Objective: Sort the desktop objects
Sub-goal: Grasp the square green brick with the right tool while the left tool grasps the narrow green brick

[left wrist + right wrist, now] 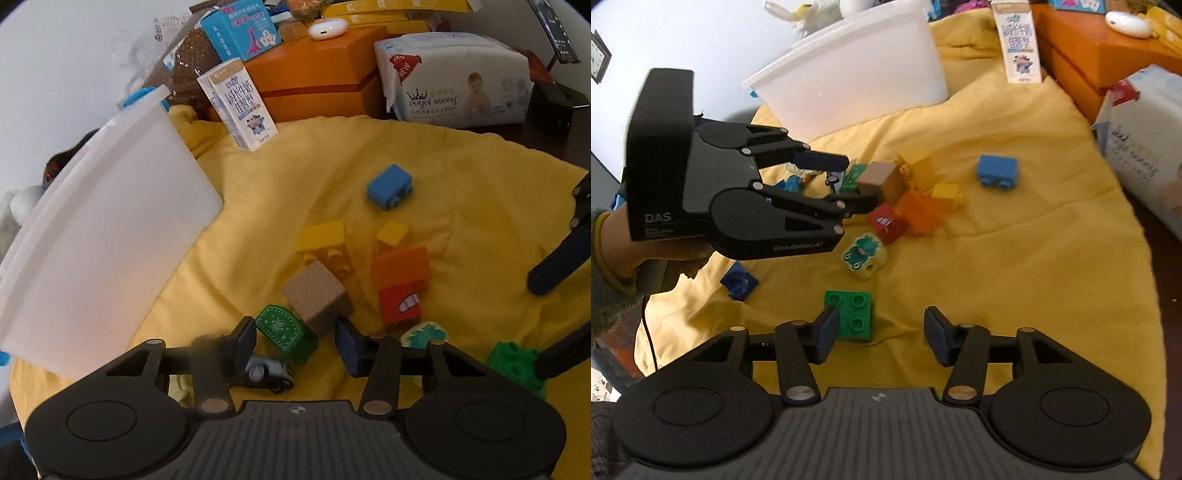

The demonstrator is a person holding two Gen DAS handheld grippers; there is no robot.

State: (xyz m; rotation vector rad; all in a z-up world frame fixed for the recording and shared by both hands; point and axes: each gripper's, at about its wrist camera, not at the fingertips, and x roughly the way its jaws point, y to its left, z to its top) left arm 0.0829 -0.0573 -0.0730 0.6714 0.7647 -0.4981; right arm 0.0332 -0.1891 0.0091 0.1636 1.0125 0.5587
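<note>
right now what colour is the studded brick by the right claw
Green, clearest in the right wrist view.

Both cams sit on the wrists, each looking forward and steeply down along its own fingers. Left wrist view is close over the toy blocks (325, 291) on the yellow cloth (461, 184), facing the orange box (317, 74). Right wrist view sits further back, seeing the left hand-held gripper (849, 181) side-on. Shared: cloth, blocks, white bin (857, 74), milk carton (1019, 40).
</note>
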